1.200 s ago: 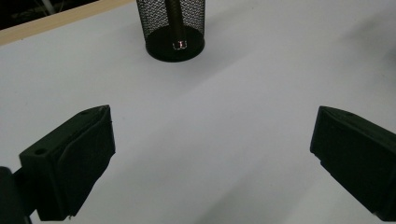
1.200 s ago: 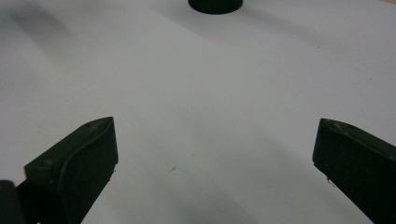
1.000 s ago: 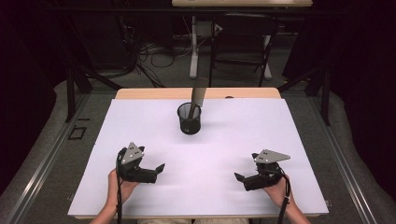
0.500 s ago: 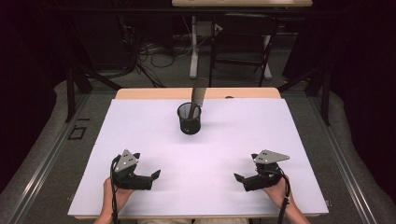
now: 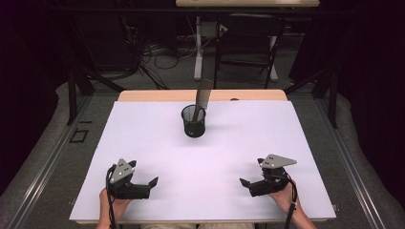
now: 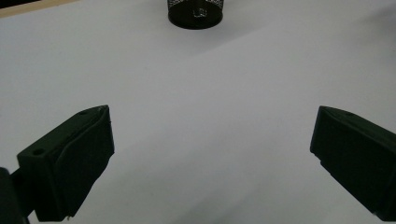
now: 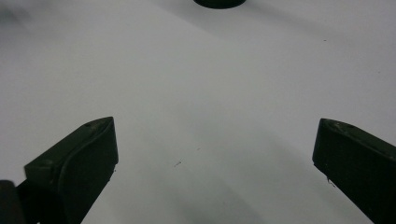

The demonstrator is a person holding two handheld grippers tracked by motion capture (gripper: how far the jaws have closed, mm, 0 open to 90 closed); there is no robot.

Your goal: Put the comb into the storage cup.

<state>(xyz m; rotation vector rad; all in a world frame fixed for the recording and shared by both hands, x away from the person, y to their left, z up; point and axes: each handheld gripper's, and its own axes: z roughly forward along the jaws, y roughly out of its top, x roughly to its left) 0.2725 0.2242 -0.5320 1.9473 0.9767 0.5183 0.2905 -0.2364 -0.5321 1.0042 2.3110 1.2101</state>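
Left tool (image 5: pixel 152 182): black, two-jawed, held low at the near left of the surface (image 5: pixel 296 157); jaws wide apart, nothing between them. Right tool (image 5: pixel 243 182): same make, grey three-cornered plate on top, near right; jaws wide apart, nothing between them. Black wire-mesh cylindrical cup (image 5: pixel 193 121): upright at the far middle of the white-covered surface, well apart from both tools. Flat dark grey strip (image 5: pixel 203 97): stands in the cup, leaning, its top above the rim.
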